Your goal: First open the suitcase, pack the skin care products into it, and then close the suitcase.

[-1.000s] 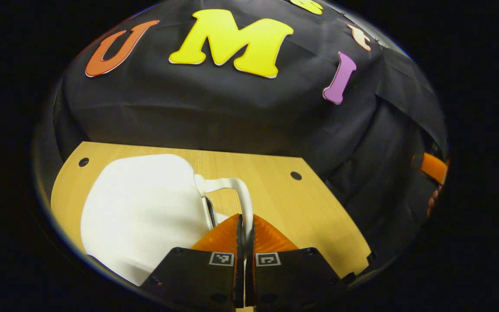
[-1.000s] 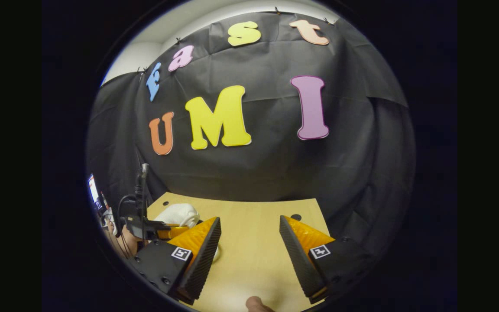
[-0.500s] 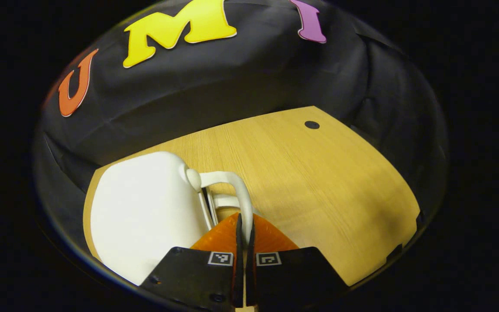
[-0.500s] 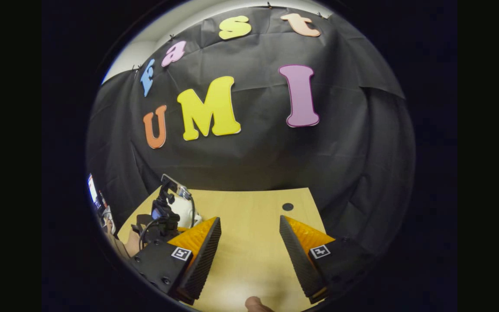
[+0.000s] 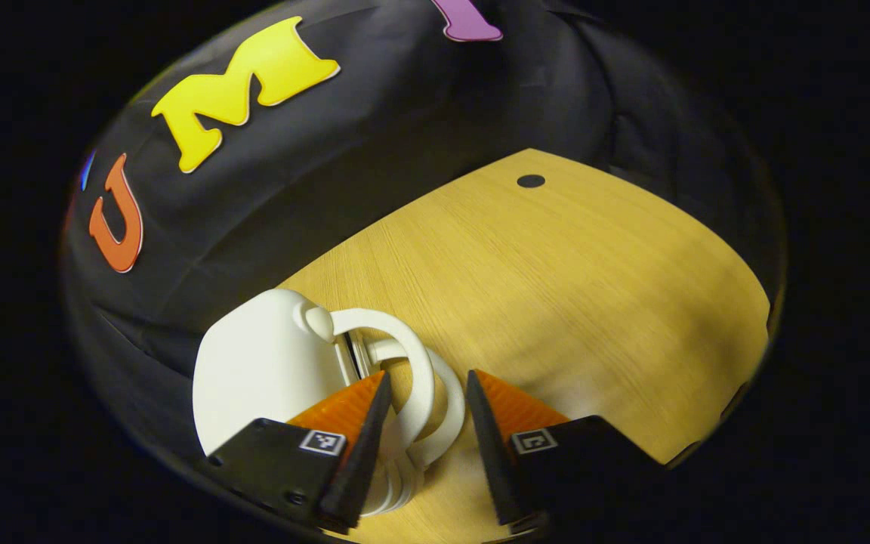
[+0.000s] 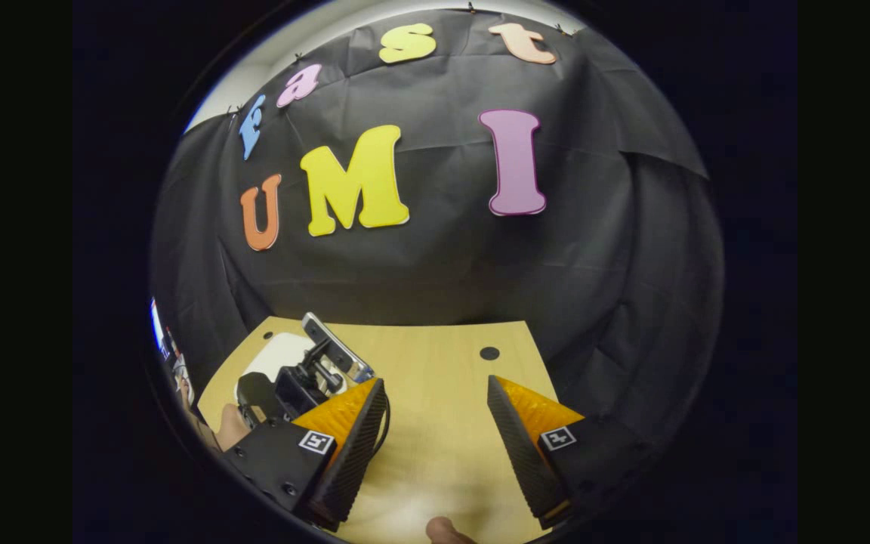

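While our left hand-held gripper (image 5: 421, 442) sits wide open around the white suitcase (image 5: 269, 378) handles (image 5: 424, 393), our right hand-held gripper (image 6: 435, 446) hangs open, empty, over the tabletop (image 6: 442, 378).

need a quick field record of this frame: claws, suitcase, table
left claw: open, fingers either side of the white handles, not pressing them
right claw: open, nothing between its fingers, above bare table
suitcase: small, white, closed, lying on the table at its left side
handles: two white loops, side by side, pointing toward the left claw
table: light wood, dark round hole near the far edge
skin care products: not seen on the table
task stage: cannot tell whether packing is done
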A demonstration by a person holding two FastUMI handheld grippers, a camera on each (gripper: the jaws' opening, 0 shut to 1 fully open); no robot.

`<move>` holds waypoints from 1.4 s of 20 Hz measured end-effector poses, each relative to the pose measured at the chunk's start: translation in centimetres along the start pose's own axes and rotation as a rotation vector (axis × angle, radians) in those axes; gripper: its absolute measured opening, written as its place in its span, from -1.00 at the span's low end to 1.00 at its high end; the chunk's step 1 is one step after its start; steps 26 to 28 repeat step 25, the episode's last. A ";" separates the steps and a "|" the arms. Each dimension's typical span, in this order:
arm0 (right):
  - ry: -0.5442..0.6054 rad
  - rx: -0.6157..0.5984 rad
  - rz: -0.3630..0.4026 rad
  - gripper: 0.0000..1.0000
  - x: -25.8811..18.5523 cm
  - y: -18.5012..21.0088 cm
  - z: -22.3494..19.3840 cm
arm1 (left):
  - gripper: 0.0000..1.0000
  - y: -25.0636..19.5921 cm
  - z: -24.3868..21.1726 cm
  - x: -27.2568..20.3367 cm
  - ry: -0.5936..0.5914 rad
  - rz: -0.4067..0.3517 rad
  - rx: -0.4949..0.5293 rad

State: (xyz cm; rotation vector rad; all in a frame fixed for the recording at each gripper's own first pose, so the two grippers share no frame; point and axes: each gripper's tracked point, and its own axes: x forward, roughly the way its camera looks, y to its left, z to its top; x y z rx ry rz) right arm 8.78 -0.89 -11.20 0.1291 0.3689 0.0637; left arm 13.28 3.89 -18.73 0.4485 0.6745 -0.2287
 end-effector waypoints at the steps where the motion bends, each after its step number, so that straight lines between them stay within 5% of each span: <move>1: -0.017 -0.010 -0.013 0.60 -0.1 0.0 0.4 | 0.67 0.5 0.5 -0.9 -0.023 0.009 -0.023; 2: -0.035 -0.018 -0.024 0.60 -0.3 0.1 1.1 | 0.94 1.3 1.1 -2.1 -0.048 0.022 -0.043; 3: -0.053 -0.027 -0.038 0.60 -0.5 0.2 1.7 | 0.97 2.4 1.8 -2.9 -0.081 0.037 -0.068; 9: -0.153 -0.031 -0.085 0.61 -1.1 2.8 6.1 | 0.97 9.7 5.5 -11.4 -0.279 0.102 -0.247; 18: -0.262 -0.082 -0.020 0.60 -2.2 14.3 9.5 | 0.96 21.8 7.6 -22.6 -0.541 0.234 -0.409; 25: -0.292 -0.166 0.039 0.59 -2.6 22.0 9.4 | 0.96 24.4 5.9 -26.5 -0.610 0.224 -0.467; 28: -0.292 -0.166 0.039 0.59 -2.6 22.0 9.4 | 0.96 24.4 5.9 -26.5 -0.610 0.224 -0.467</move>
